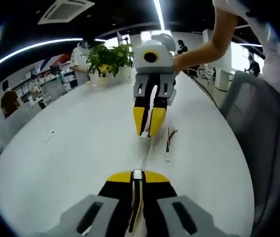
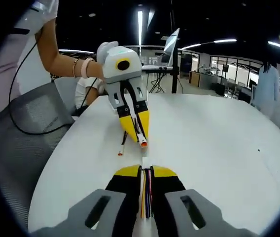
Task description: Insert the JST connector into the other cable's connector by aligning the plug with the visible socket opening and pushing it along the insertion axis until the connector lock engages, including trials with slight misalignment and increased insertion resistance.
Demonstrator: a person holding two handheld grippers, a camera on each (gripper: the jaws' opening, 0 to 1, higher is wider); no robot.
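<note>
Left gripper view: the left tool [image 1: 137,174] and right tool [image 1: 147,132], each clamping a cable, face tip-to-tip over the white worktop [image 1: 71,148].

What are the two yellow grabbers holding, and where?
Each holds a cable near its connector end: left gripper its cable, right gripper its cable.

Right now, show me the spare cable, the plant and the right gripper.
spare cable [image 1: 169,144], left gripper view, mid-length of its wires
plant [image 1: 109,58], left gripper view, its leaves
right gripper [image 1: 147,132], left gripper view, between its yellow fingertips
</note>
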